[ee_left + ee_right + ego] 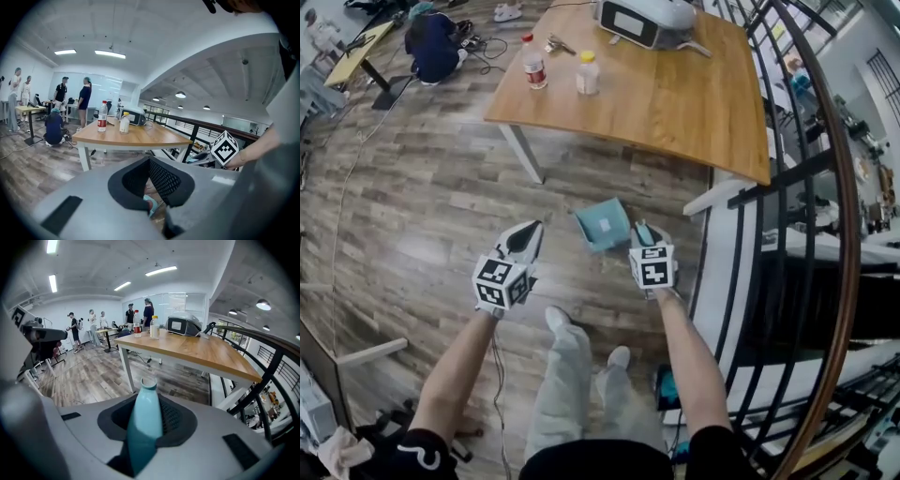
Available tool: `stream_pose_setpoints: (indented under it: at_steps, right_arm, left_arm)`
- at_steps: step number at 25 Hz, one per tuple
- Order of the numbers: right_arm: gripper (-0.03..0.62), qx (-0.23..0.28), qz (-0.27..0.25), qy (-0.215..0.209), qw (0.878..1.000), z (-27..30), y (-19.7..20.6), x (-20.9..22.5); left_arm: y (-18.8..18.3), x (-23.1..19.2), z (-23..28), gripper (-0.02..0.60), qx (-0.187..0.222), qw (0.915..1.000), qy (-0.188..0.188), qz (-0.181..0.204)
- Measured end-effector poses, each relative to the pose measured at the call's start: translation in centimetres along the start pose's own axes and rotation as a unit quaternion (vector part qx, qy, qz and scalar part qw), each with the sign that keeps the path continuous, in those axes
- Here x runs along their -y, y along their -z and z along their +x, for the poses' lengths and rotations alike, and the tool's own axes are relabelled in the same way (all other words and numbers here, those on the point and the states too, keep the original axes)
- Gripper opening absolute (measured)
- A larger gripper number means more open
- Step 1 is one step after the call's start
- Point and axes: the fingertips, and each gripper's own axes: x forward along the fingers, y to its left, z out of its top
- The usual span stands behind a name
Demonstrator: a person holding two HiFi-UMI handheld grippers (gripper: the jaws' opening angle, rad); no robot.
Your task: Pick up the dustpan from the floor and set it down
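The right hand-held gripper (644,231) is clamped on the teal handle (145,418) of the dustpan (602,225). The handle runs along the line of the jaws, with its open end pointing away towards the far side. The pan itself juts out to the left of that hand-held gripper, tilted above the wooden floor (441,187), just near of the tabletop (675,103) edge and left of the railing (806,187). Whether its lower edge touches the floor cannot be told. The left hand-held gripper (532,231) sits a little further left, its jaws drawn together at the tips with nothing between them, and the pan lies to its far right. Setting the dustpan down looks like a job for the right hand alone: the pan's mouth hangs left of the grip, so that side should meet the floor first
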Motion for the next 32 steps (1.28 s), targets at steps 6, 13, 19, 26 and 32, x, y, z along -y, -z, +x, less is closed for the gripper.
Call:
stream_pose_setpoints:
  at_steps: [6, 13, 19, 26, 32]
  right_arm:
    - [0.092, -0.006, -0.009, 0.008, 1.000, 5.1, 1.7, -0.1]
    - [0.092, -0.010, -0.016, 0.016, 1.000, 9.0, 3.5, -0.2]
    - [0.094, -0.015, -0.008, 0.025, 1.000, 11.5, 4.5, 0.0]
    - [0.098, -0.013, -0.016, 0.033, 0.999, 12.2, 5.2, -1.0]
    - [0.129, -0.014, -0.016, 0.018, 1.000, 12.2, 5.6, -2.0]
  left_arm:
    - [2.9, -2.6, 2.5, -0.005, -0.004, 0.9999, 0.004, -0.014]
    - [5.6, -4.6, 4.7, -0.005, -0.011, 0.9994, 0.005, -0.033]
    - [7.1, -6.1, 5.7, -0.005, -0.012, 0.9990, 0.004, -0.044]
    - [8.4, -7.1, 5.8, -0.005, -0.017, 0.9985, 0.001, -0.052]
    - [9.0, -7.0, 6.2, -0.005, -0.022, 0.9980, 0.000, -0.059]
